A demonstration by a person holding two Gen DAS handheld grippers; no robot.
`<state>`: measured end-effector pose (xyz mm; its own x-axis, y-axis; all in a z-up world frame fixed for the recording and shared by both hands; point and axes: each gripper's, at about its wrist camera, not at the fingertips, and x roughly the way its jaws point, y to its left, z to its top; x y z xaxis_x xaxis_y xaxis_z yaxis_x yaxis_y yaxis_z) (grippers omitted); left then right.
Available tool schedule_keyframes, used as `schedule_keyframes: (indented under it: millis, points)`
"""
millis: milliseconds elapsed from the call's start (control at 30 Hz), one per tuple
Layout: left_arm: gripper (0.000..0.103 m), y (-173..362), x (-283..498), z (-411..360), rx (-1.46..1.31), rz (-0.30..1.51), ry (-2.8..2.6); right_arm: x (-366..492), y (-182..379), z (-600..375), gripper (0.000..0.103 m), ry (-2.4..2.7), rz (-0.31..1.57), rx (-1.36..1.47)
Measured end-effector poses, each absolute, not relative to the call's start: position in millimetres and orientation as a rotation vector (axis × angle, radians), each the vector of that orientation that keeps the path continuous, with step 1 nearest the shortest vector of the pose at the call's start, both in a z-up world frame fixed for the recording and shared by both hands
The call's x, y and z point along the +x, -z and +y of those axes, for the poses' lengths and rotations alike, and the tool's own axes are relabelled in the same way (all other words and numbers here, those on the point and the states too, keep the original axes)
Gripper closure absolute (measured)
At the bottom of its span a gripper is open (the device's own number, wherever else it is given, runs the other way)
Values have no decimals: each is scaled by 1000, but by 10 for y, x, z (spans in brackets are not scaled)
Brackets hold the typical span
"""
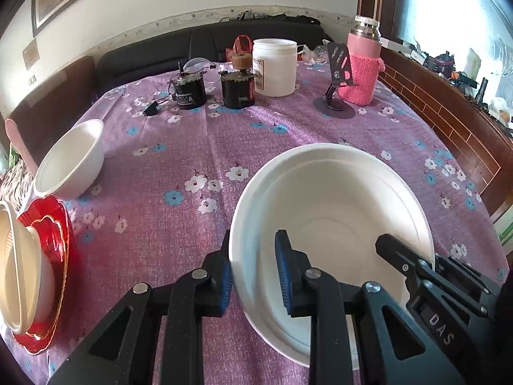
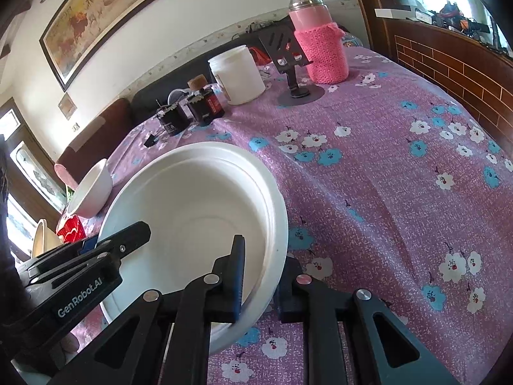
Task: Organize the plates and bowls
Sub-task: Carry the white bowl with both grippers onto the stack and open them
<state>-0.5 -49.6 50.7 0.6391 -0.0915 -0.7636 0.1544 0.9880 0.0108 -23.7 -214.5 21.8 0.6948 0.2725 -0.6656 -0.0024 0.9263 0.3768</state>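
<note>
Bowls first: the large white bowl [image 1: 333,211] sits on the purple flowered tablecloth [image 1: 198,147], close in front of both of my grippers. It looks like two or more nested bowls, going by the doubled rim lines on its far side, though I can't count them for sure.

My left gripper [image 1: 255,276] straddles the bowl's left rim. One blue-padded finger is outside the wall, the other inside, jaws narrow. Pads sit at the wall; grip looks made.

My right gripper [image 2: 261,276] has the opposite rim, seen from its own camera. One finger is inside the bowl, the other outside and partly hidden behind the wall. Jaws are narrow and closed on the rim.

Each gripper shows in the other's view, reaching over the bowl's edge.

Off to the left:
- a smaller white bowl [image 1: 72,160], tipped on its side, mouth facing me
- a red plate [image 1: 57,256] with gold trim at the table edge
- a cream bowl [image 1: 19,272] resting on that plate

Far side of the table:
- two black motor-like cylinders [image 1: 239,91]
- a white tub [image 1: 274,67]
- a dark phone stand [image 1: 336,80]
- a flask in a pink knitted sleeve [image 1: 360,67]

All of these are well apart from the big bowl.
</note>
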Motion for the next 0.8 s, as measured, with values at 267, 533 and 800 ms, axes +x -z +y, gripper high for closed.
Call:
schedule_keyframes:
  millis: [267, 533, 800]
  points:
    - [80, -587, -205, -350, 38, 844, 138, -293, -292, -2068, 89, -196, 756, 348]
    - [80, -741, -433, -78, -19, 818, 129, -403, -390, -1940, 90, -280, 758, 390]
    - [80, -968, -687, 280, -112, 766, 114, -604, -575, -1668, 90, -349, 770, 398]
